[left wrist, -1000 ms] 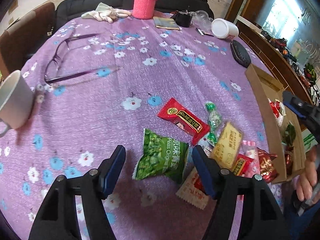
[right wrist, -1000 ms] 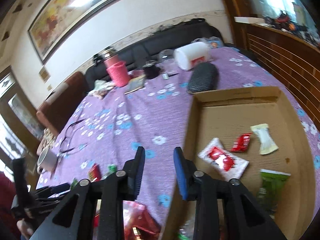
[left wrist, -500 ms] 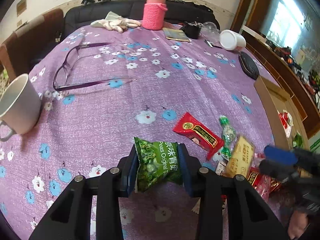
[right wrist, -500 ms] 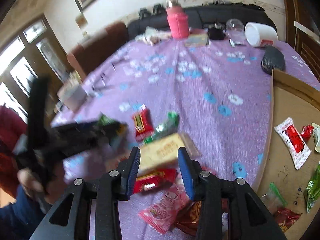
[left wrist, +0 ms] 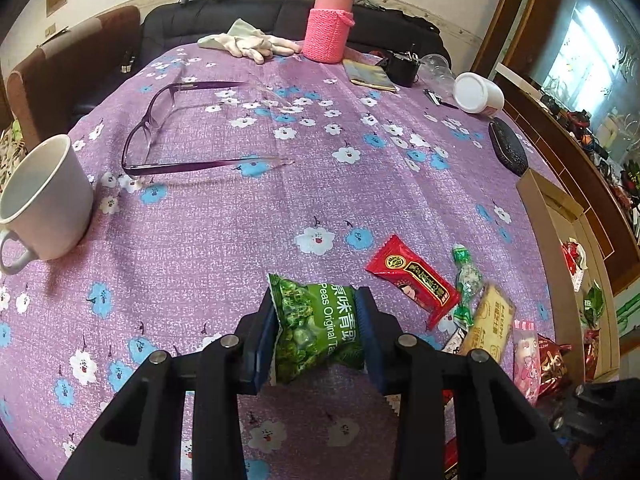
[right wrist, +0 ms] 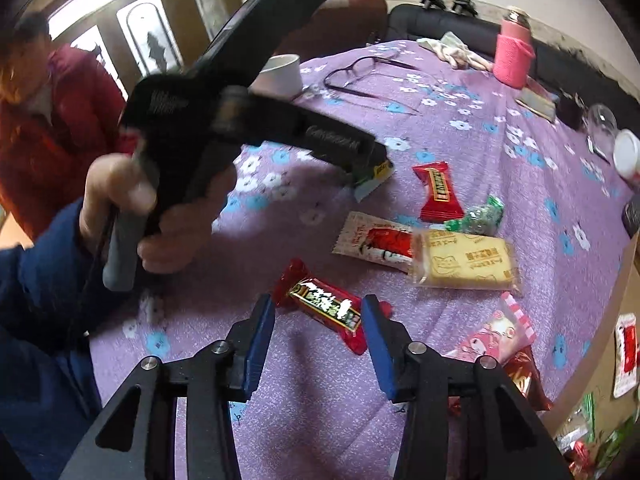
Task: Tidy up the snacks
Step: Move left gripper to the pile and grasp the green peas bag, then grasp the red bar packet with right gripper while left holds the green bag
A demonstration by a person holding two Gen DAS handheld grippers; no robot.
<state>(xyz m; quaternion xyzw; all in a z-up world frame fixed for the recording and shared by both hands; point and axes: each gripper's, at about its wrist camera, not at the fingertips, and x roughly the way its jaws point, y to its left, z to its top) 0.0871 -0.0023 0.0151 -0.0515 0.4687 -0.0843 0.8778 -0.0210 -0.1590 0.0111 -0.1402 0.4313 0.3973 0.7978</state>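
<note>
White mug at the left edge of the purple flowered counter; purple glasses just beyond; far back, pink knit-sleeved flask beside white gloves; white jar tipped over, right.

Quick count on the purple table: one white mug, one pair of glasses, one pink bottle, one green pea bag, two grippers, and one cardboard box.

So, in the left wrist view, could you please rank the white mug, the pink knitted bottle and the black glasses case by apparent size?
1. White mug, though it sits nearest the camera.
2. Pink knitted bottle.
3. Black glasses case.
</note>
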